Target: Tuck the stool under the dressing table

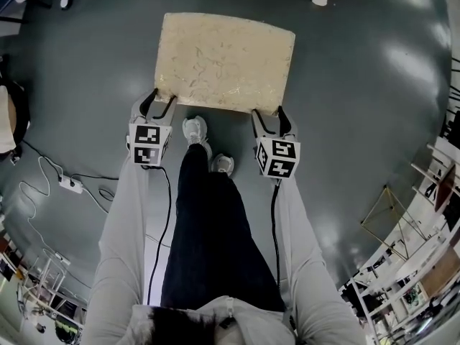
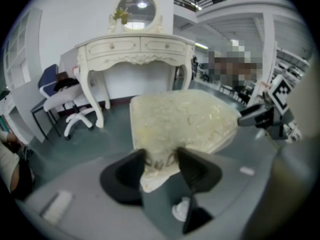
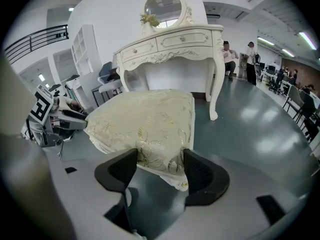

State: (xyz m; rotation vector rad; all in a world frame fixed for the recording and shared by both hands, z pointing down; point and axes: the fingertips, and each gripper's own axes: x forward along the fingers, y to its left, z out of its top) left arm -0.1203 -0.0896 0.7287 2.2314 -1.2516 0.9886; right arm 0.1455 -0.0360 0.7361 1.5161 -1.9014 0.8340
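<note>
The stool [image 1: 224, 63] sat just ahead of the person's shoes [image 1: 195, 130], over the grey floor [image 1: 359, 121]. From the head view only its cream, gold-patterned cushion showed. Its legs were hidden beneath the seat, so whether they touched the floor could not be told.

The left gripper [image 1: 162, 100] was clamped on the cushion's near left corner. In the left gripper view its two black jaws stood wide, with the fabric bunched and pressed between them. The right gripper [image 1: 267, 113] held the near right corner in the same way. In the right gripper view its jaws were spread wide, and the padded edge filled the gap between them.

The dressing table [image 3: 170, 44] was out of the head view. In both gripper views it stood far beyond the stool and well apart from it, against a white wall. An oval mirror [image 3: 162, 6] sat on top. Only the right front leg showed in full in the right gripper view, since the cushion covered the lower left part.

To the far left of the table stood an office chair [image 2: 65, 96], partly cut off by the table's leg. A power strip [image 1: 70, 185] lay on the floor at the near left, with its cables trailing out of sight. Distant figures at the right were too small to make out.
</note>
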